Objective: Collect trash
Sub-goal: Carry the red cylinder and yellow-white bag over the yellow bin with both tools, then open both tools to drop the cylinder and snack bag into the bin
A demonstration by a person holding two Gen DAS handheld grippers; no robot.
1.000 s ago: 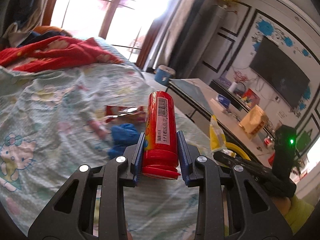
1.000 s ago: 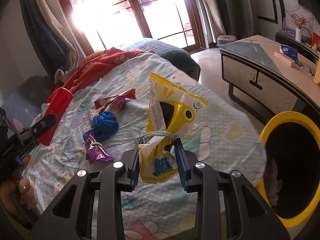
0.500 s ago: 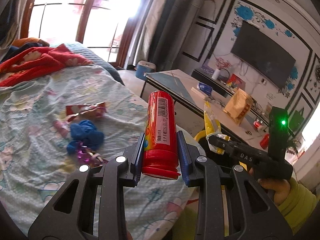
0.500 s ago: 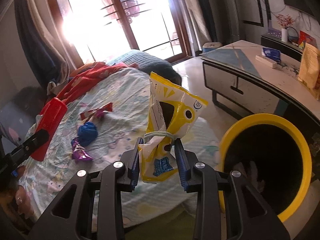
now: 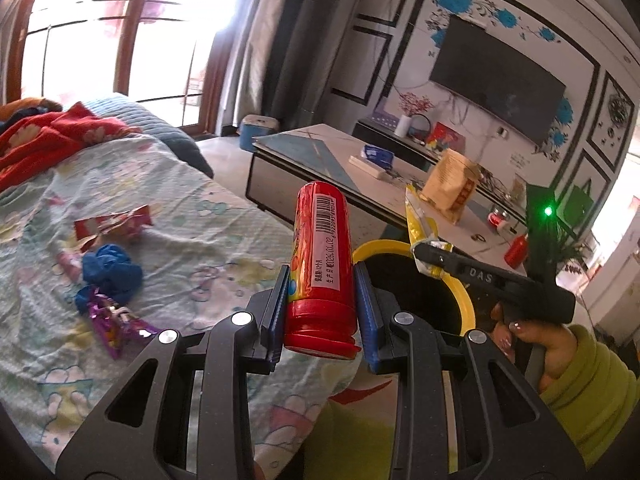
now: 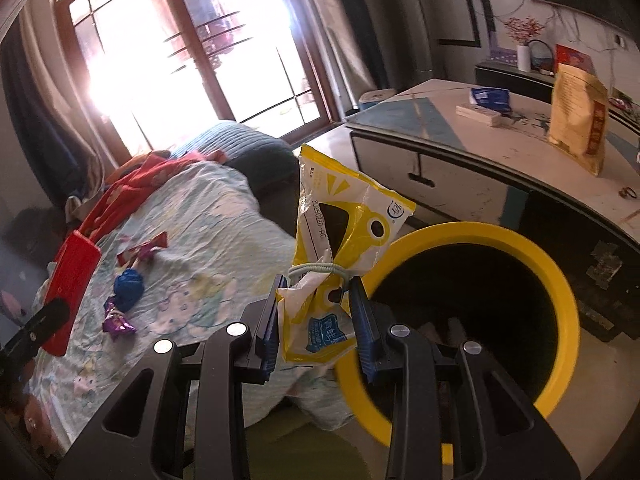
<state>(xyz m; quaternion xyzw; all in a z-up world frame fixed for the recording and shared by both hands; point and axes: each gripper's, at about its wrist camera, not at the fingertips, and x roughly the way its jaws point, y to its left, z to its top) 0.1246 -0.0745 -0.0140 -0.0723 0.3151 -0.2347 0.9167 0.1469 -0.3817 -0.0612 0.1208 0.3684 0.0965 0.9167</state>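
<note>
Ok so left gripper (image 5: 322, 300) is clamped on the red snack tube (image 5: 322, 264), right gripper (image 6: 318, 322) pinching the yellow snack bag (image 6: 340, 248) right at the yellow-rimmed bin (image 6: 476, 240). Bag's only over the near rim tho, so letting go now prob drops it outside, & the tube's nowhere near yet imo.

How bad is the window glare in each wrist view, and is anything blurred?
Left wrist view: window blown out at upper left; red tube sharp, barcode legible. Right wrist view: window washes out the centre top; yellow bag sharp, bin rim clear, edges bent by fisheye.
</note>
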